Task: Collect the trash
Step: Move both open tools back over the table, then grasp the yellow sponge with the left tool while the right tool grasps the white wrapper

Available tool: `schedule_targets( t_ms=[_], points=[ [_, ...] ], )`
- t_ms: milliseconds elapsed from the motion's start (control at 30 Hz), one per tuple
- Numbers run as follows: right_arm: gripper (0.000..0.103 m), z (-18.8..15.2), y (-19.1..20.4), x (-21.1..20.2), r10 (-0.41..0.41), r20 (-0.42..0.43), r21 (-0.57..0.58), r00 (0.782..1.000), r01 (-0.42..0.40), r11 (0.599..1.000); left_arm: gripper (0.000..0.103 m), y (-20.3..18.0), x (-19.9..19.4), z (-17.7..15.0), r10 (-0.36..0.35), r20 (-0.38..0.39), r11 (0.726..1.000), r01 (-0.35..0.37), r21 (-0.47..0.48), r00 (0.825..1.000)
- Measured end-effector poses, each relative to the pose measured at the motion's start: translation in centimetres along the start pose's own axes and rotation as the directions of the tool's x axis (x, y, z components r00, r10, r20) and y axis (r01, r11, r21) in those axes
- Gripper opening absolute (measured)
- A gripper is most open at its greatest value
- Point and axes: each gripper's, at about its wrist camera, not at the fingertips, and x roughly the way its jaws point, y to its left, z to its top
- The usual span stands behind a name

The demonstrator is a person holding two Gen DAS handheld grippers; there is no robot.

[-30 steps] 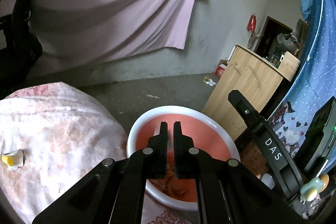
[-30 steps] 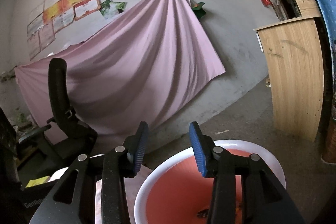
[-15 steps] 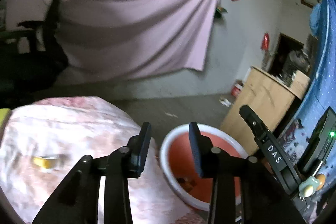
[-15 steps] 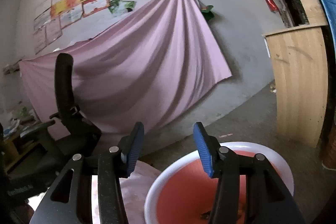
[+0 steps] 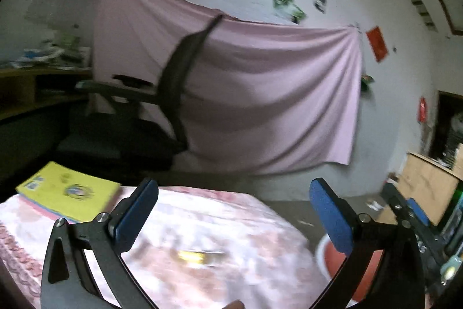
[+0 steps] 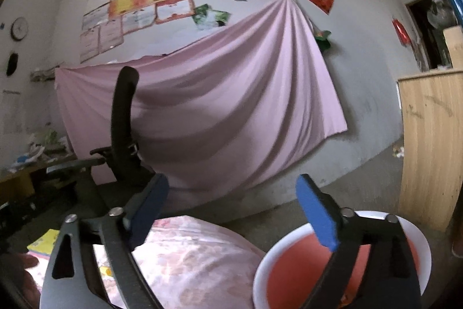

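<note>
Opening wide with nothing between its jaws, the left gripper (image 5: pixel 233 212) faces a blurred yellow scrap (image 5: pixel 192 255) at six o'clock on the tabletop (image 5: pixel 260 239), uncollected, while the right gripper (image 6: pixel 231 207), also opening empty, hovers above the red basin (image 6: pixel 416 233).

One red basin (image 6: pixel 341 259) below the right-hand finger, one yellow book (image 5: pixel 69 191) left of the fingers, one black office chair (image 5: pixel 150 120) and one pink sheet (image 6: pixel 231 94) ahead.
</note>
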Motion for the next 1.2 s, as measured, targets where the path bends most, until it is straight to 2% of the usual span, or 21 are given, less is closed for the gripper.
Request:
schedule_targets(
  t_ms=[167, 500, 600, 767, 867, 1000, 1100, 1200],
  points=[
    [0.103, -0.5, 2.9, 0.1, 0.046, 0.017, -0.057, 0.999, -0.045, 0.997, 0.102, 3.9, -1.2, -0.4, 0.078, 0.036, 0.996, -0.076, -0.037, 0.996],
    [0.103, -2.4, 8.3, 1.5, 0.166, -0.037, -0.189, 0.985, -0.17, 0.967, 0.102, 7.2, -1.5, -0.8, 0.17, 0.072, 0.985, -0.169, -0.019, 0.983],
    [0.103, -2.9, 9.1, 2.2, 0.209, -0.09, -0.211, 0.974, -0.224, 0.952, 0.102, 7.6, -1.1, -1.2, 0.181, 0.039, 0.983, -0.182, 0.009, 0.983],
    [0.102, -3.8, 9.6, 4.4, 0.224, -0.224, -0.201, 0.949, -0.27, 0.942, 0.102, 8.3, 0.6, -1.9, 0.186, -0.069, 0.982, -0.183, 0.054, 0.98],
    [0.092, -4.5, 9.1, 6.0, 0.232, -0.318, -0.156, 0.919, -0.292, 0.944, 0.102, 8.7, 2.2, -2.7, 0.153, -0.171, 0.988, -0.146, 0.053, 0.973],
    [0.078, -5.3, 8.6, 7.7, 0.244, -0.428, -0.093, 0.87, -0.311, 0.946, 0.102, 8.4, 3.9, -3.4, 0.101, -0.283, 0.994, -0.089, 0.055, 0.954],
    [0.07, -6.3, 8.6, 9.1, 0.252, -0.524, -0.055, 0.814, -0.327, 0.943, 0.097, 7.7, 5.0, -4.1, 0.055, -0.355, 0.998, -0.036, 0.059, 0.933],
    [0.06, -6.9, 8.5, 9.9, 0.261, -0.577, -0.026, 0.774, -0.336, 0.941, 0.089, 7.1, 6.1, -5.0, 0.001, -0.425, 0.999, 0.018, 0.042, 0.905]
  ],
)
